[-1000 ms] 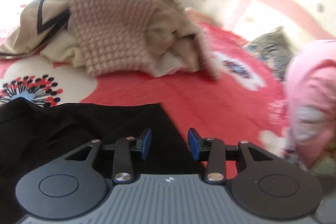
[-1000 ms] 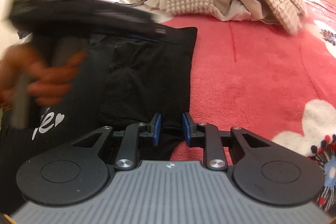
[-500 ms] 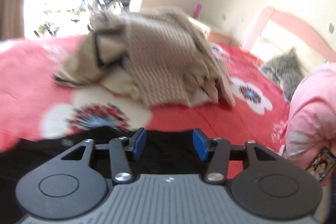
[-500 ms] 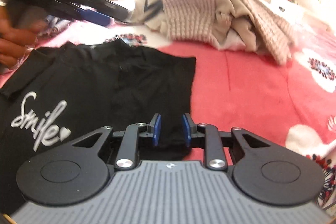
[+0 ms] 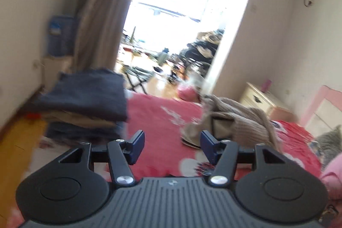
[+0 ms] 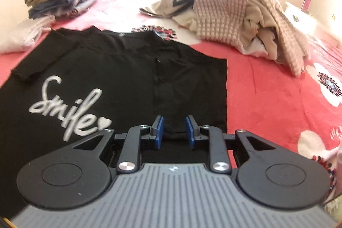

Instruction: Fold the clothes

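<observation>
Biggest risk here: the folded stack (image 6: pixel 62 1) sits at the far left edge of the bed (image 6: pixel 267 99), so a careless swing could knock it off. The black Smile tee (image 6: pixel 111 82) lies flat mid-bed, one side folded in, left sleeve out; drag it and the fold slides apart. The unfolded heap (image 6: pixel 235 14) to the right could snag too.

The left gripper (image 5: pixel 172 144) has its fingers opening, with nothing between them. The right gripper (image 6: pixel 174 129) hangs over the tee's hem, fingers narrowly apart, empty.

Versus a second ago: the left one has swung up off the shirt to face the doorway, while the right barely shifted.
</observation>
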A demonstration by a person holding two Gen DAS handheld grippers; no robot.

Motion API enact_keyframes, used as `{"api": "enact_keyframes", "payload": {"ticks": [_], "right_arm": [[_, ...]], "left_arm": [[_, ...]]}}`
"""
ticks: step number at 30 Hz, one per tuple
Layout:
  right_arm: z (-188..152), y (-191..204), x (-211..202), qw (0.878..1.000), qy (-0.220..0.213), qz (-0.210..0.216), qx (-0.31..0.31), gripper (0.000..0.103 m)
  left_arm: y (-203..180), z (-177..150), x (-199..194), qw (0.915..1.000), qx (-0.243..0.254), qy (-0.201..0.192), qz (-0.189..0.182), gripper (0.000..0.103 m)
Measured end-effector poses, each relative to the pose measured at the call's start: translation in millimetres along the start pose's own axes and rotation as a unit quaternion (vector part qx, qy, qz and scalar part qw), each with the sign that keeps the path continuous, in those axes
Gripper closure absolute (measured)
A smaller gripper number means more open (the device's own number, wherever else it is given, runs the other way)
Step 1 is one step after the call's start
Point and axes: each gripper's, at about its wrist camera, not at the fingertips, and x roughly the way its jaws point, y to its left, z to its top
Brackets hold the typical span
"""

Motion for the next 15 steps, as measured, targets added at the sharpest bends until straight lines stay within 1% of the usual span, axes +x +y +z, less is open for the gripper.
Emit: {"api": "enact_keyframes", "payload": {"ticks": [1,2,4,7,9,11,13,15], "right_arm": [[1,2,-5,1.0,-0.003,0.002,0.002,0.081],[3,4,-9,1.0,-0.007,0.007,0.006,0.081],[8,8,-17,1.0,-0.016,0.019,0.018,0.081],[12,16,-27,0.998,-0.022,0.049,0.041,0.081],[14,24,-32,0.996,-0.022,0.074,0.054,0.081],[15,32,-38,0.993,-0.019,0.098,0.063,0.081],[17,40,-42,0.99,-0.016,0.119,0.069,0.081],[18,46,-43,0.988,-0.008,0.135,0.077,0.081]], "left_arm": [[8,2,-8,0.9999,0.0,0.001,0.011,0.042],[14,-1,-13,0.9998,0.003,0.011,0.017,0.041],[23,-13,-19,0.9986,0.011,0.047,0.021,0.04],[26,-56,-15,0.9928,0.016,0.118,0.011,0.04],[26,-96,-9,0.9856,0.009,0.169,-0.006,0.041],[25,-137,-2,0.9758,-0.001,0.217,-0.025,0.042],[25,-171,3,0.9667,-0.005,0.251,-0.047,0.043],[25,-198,5,0.9586,-0.004,0.277,-0.066,0.043]]}}
